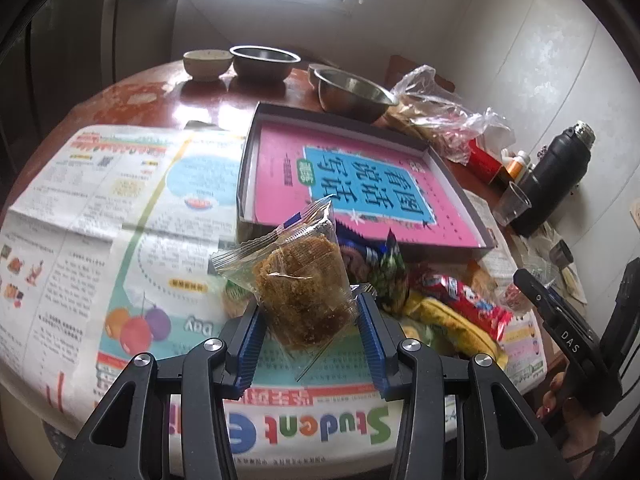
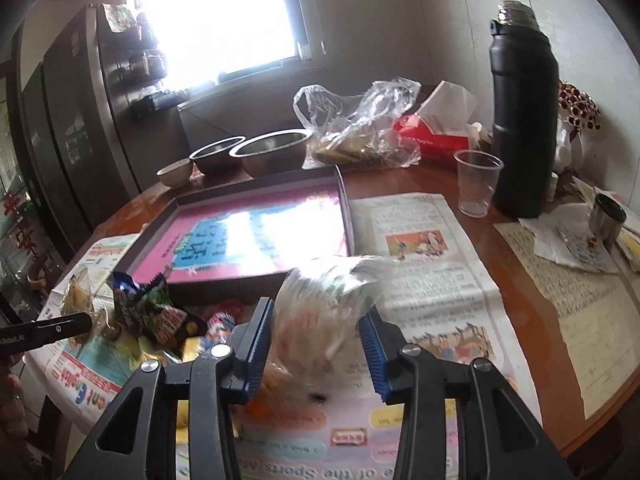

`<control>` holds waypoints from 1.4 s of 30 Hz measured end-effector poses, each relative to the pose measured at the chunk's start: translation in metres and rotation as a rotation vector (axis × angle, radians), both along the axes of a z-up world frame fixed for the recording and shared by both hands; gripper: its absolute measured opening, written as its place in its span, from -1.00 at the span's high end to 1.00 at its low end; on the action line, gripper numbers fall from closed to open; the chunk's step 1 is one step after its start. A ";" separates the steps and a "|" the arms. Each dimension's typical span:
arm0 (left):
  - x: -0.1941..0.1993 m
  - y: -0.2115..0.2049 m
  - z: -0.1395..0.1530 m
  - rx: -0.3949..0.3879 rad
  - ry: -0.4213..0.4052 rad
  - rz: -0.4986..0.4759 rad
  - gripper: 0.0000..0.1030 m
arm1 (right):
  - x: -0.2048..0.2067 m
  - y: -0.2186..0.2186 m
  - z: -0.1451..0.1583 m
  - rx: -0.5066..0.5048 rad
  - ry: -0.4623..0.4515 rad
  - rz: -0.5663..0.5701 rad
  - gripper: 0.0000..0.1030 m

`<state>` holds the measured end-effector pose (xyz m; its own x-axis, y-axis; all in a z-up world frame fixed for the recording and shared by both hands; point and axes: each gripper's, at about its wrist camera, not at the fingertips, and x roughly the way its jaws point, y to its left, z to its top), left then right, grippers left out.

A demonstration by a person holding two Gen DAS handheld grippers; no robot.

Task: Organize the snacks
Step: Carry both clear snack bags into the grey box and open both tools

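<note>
Clear crinkled film wraps the brown crumbly cake (image 1: 304,280) held between the left gripper (image 1: 308,320) and its ribbed blue fingers (image 1: 251,340), closed part-way onto the packet above the newspaper (image 1: 100,220). Right gripper (image 2: 316,344) likewise pinches a clear-wrapped pale snack (image 2: 320,312); blurred, contents unclear. Just beyond, on the bench (image 2: 520,300), a loose heap of snacks (image 1: 440,300): red, yellow, green-and-blue foil wrappers, touching and overlapping. Behind the heap, a shallow dark cardboard box lid (image 1: 452,168) holding a pink-and-blue book (image 1: 360,184) that fills most of it; no snacks in it. Right of it, a clear plastic cup (image 2: 476,184), apparently empty, beside a tall matte black flask (image 2: 524,120). Farther back, two steel bowls (image 2: 272,152), a small ceramic bowl (image 2: 174,172), contents hidden. Thin plastic bag (image 2: 360,128) of brownish food next to a red tissue box (image 2: 432,136). Small steel cup (image 2: 608,218) on papers, far right.
</note>
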<state>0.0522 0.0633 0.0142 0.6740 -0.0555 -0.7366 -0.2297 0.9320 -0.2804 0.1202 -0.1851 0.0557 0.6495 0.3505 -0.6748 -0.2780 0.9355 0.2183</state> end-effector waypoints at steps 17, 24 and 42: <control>0.054 0.019 0.021 0.031 -0.037 0.014 0.09 | 0.052 0.023 0.014 0.033 -0.043 0.006 0.22; 0.079 0.025 0.019 0.043 -0.027 0.010 0.09 | 0.075 0.029 0.014 0.033 -0.048 0.002 0.22; 0.119 0.026 -0.017 0.029 0.065 -0.029 0.09 | 0.109 0.049 -0.024 0.009 0.055 0.024 0.22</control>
<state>0.1716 0.0893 -0.0030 0.6232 -0.0524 -0.7803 -0.2196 0.9459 -0.2389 0.2289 -0.1361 0.0321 0.6030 0.3721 -0.7056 -0.2878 0.9264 0.2426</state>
